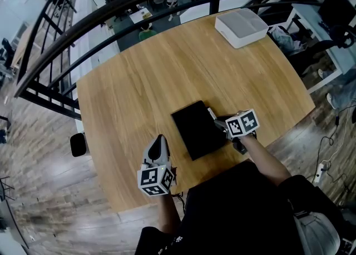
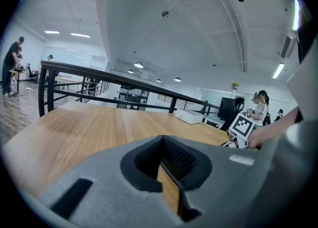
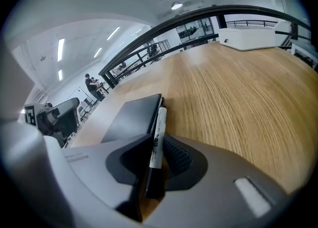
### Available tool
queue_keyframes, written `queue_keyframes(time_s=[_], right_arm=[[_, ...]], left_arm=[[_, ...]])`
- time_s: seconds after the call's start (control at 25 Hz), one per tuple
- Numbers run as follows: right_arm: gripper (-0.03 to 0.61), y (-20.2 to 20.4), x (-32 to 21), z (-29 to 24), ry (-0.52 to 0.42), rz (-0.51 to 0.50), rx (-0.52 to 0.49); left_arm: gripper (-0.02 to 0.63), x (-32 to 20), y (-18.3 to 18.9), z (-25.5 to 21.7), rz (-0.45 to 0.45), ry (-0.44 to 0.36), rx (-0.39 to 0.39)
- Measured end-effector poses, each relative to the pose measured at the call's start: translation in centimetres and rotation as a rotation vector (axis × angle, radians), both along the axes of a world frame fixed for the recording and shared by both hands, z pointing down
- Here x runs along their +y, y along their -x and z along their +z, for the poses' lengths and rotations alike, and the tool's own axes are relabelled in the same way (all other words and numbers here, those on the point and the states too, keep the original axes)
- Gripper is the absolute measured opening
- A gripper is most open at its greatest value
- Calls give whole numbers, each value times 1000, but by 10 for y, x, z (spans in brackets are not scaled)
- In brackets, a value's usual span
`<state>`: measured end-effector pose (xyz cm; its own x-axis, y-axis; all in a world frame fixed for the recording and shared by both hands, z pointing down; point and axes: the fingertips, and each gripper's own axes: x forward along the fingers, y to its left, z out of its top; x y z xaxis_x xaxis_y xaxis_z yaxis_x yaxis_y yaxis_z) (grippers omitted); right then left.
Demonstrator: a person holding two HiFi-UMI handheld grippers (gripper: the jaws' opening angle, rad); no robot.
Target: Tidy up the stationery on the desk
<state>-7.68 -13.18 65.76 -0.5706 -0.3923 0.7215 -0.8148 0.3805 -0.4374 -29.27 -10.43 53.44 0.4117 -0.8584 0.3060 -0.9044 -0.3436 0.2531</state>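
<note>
A black flat notebook lies on the wooden desk near its front middle. My right gripper is at the notebook's right edge, shut on a white marker pen with a black cap. In the right gripper view the pen runs along the notebook, its far end against that edge, with the jaws clamped on its capped end. My left gripper hovers near the desk's front edge, left of the notebook, shut with nothing in it.
A white flat box sits at the desk's far right corner. A black curved railing runs behind the desk's far and left sides. The person's body is at the front edge.
</note>
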Motion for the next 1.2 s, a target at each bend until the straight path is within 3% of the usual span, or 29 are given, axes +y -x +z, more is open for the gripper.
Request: queue_keyframes(time_s=[0.4, 0.64, 1.0, 1.2], right_arm=[[94, 1, -5, -18, -71, 27, -74], [13, -5, -13, -53, -220, 44, -98], [11, -16, -20, -115, -445, 54, -156], [11, -14, -16, -144, -520, 43, -217]], left_arm=[[-3, 6, 0, 1, -17, 1, -8], [-3, 8, -7, -10, -14, -27, -18], [-3, 11, -30, -32, 0, -89, -31], [-3, 14, -37, -41, -4, -100, -20]])
